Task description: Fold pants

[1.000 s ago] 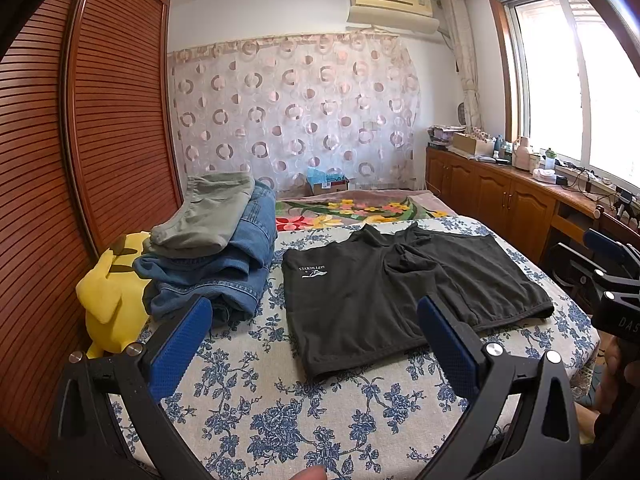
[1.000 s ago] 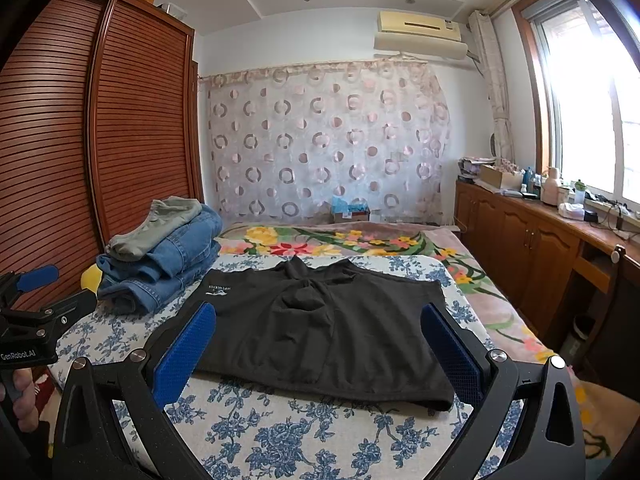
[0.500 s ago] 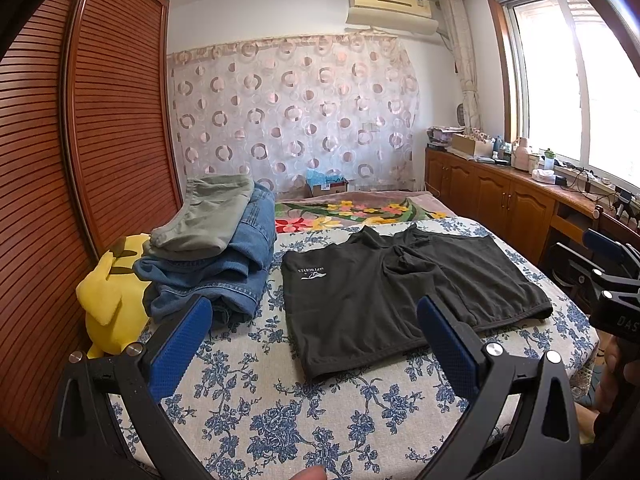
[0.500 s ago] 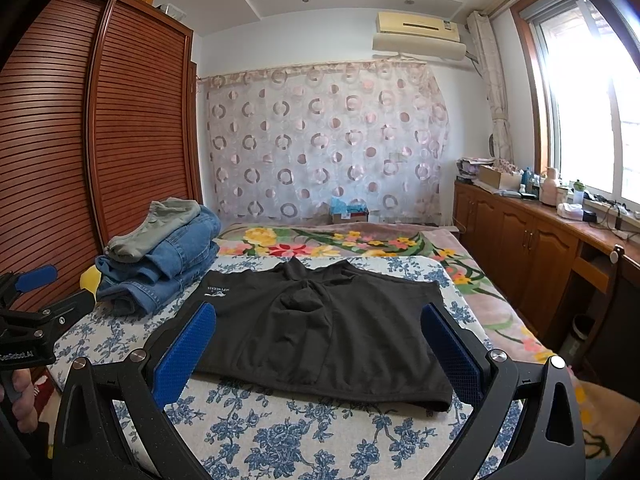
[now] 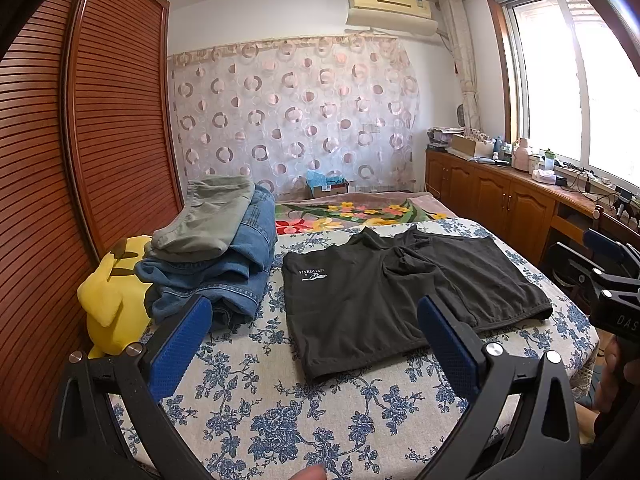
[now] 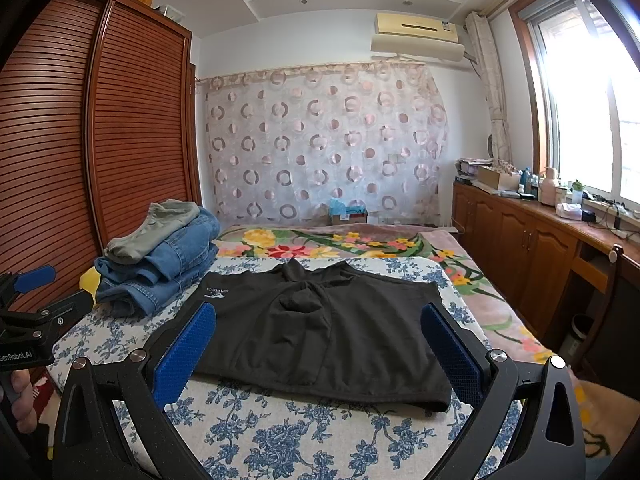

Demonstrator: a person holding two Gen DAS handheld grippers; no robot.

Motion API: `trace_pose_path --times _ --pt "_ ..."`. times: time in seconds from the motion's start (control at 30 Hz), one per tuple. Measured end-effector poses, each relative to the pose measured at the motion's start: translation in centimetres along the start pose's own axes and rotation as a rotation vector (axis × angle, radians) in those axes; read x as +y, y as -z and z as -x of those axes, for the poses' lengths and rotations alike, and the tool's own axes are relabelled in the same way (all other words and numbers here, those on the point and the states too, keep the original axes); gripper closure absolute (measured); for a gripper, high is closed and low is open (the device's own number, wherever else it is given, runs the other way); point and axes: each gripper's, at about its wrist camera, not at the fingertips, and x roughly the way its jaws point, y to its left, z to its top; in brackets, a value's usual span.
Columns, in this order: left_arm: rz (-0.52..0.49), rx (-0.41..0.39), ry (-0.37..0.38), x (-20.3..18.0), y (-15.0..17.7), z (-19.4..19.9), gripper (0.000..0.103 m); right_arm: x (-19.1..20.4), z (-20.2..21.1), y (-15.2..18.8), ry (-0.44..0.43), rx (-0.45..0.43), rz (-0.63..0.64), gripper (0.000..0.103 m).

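A pair of black shorts (image 5: 400,300) lies flat and spread out on the bed cover with blue flowers (image 5: 280,408), a little to the right of the middle, with its two legs side by side. A small white logo sits on the far left part of the shorts.

The left gripper (image 5: 314,338) is above the near edge of the bed. Its two blue pads (image 5: 180,348) stand wide apart and hold nothing. The right gripper (image 6: 318,344) is also above the near edge, and the near hem of the shorts shows between its fingers. Its pads (image 6: 184,354) are wide apart too, with nothing between them. Neither gripper touches the shorts.

To the left of the shorts, just beside them, is a stack of folded clothes: blue jeans (image 5: 224,272) below and grey-green trousers (image 5: 208,216) on top. A yellow plush toy (image 5: 116,300) lies at the left of the stack, near the brown wardrobe (image 5: 100,128).
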Motion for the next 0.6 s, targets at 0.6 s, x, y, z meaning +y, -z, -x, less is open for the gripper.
trace_pose_path --times 0.6 --pt "-0.001 -0.004 -0.001 0.02 0.06 0.03 0.0 -0.03 0.05 0.03 0.0 -0.001 -0.001 0.001"
